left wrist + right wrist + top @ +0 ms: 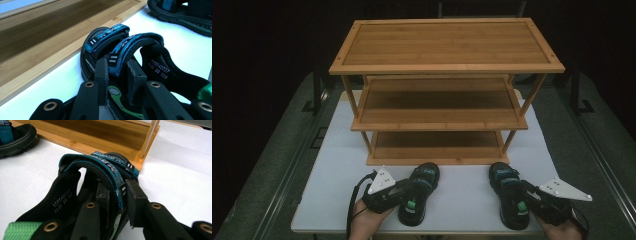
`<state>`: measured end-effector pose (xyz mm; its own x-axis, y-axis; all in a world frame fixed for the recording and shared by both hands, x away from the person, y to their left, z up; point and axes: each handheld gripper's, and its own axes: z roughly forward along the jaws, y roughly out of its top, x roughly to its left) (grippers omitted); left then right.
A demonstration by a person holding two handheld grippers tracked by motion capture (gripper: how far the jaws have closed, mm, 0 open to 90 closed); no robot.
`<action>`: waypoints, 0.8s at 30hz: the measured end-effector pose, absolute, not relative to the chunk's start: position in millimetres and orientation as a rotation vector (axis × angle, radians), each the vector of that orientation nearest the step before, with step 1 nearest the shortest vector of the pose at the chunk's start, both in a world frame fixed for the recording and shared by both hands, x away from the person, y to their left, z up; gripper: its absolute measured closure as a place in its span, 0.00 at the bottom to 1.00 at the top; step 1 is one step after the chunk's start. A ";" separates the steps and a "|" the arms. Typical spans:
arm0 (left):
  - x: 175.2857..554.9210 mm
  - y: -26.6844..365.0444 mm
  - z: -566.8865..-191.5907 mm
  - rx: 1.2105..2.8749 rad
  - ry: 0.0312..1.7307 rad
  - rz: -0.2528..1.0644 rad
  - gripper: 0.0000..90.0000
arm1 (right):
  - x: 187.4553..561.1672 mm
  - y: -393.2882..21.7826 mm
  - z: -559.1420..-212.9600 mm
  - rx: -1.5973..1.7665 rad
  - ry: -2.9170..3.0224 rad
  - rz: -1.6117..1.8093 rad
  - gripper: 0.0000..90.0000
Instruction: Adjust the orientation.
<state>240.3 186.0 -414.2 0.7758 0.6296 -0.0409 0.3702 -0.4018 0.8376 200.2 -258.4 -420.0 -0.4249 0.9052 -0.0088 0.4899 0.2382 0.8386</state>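
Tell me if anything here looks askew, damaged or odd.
Nothing stands out. The two black sandals with blue straps sit upright on the white table before the three-tier bamboo rack, each gripped at a strap by the left gripper or right gripper.

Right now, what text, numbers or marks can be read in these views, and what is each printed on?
"105542037" over "(1.5) 28 190": inside the heel strap of the left sandal.
"105542037", with a blurred line under it: heel strap of the right sandal.
Lettering on both sandals' blue straps: too blurred to read.
Two white bars: on each strap's tab.
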 end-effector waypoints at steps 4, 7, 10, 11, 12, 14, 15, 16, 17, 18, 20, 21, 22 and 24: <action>240.5 187.1 -415.4 2.013 0.754 0.343 0.82 | 200.0 -258.2 -420.0 1.273 2.003 1.088 0.84; 239.7 186.7 -415.4 2.003 0.755 0.351 0.83 | 199.9 -258.7 -419.5 1.288 1.994 1.097 0.85; 238.5 185.8 -414.8 1.998 0.750 0.356 0.83 | 200.1 -259.5 -419.6 1.297 1.990 1.110 0.85; 238.2 185.7 -414.5 1.997 0.749 0.357 0.83 | 200.3 -259.7 -419.3 1.302 1.987 1.118 0.86; 237.7 185.7 -414.2 1.994 0.748 0.358 0.83 | 200.3 -259.6 -419.2 1.302 1.987 1.121 0.86; 237.3 186.3 -413.7 1.990 0.747 0.361 0.83 | 199.7 -258.9 -418.8 1.298 1.989 1.129 0.86; 237.2 186.5 -413.7 1.986 0.747 0.360 0.83 | 199.3 -258.2 -418.4 1.298 1.992 1.136 0.86; 237.0 187.5 -413.3 1.982 0.751 0.361 0.83 | 198.7 -256.6 -417.9 1.292 1.997 1.143 0.86; 237.0 187.5 -413.3 1.982 0.751 0.361 0.83 | 198.7 -256.6 -417.9 1.292 1.997 1.143 0.86; 236.9 188.0 -413.0 1.977 0.753 0.360 0.83 | 198.4 -255.6 -417.7 1.286 2.000 1.147 0.86; 236.4 188.8 -412.3 1.971 0.756 0.366 0.83 | 197.8 -253.1 -417.1 1.280 2.007 1.153 0.86; 236.3 189.2 -411.9 1.964 0.757 0.367 0.83 | 197.6 -251.4 -417.0 1.273 2.014 1.159 0.86; 236.1 190.0 -411.2 1.961 0.758 0.373 0.83 | 197.5 -249.9 -416.9 1.268 2.017 1.164 0.86; 236.0 190.9 -410.4 1.946 0.760 0.379 0.83 | 197.3 -246.9 -416.4 1.258 2.024 1.176 0.86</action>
<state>236.0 190.9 -410.4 0.7563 0.6519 -0.0554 0.3480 -0.3292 0.8778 197.3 -246.9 -416.4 -0.4627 0.8856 0.0408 0.4739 0.2082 0.8556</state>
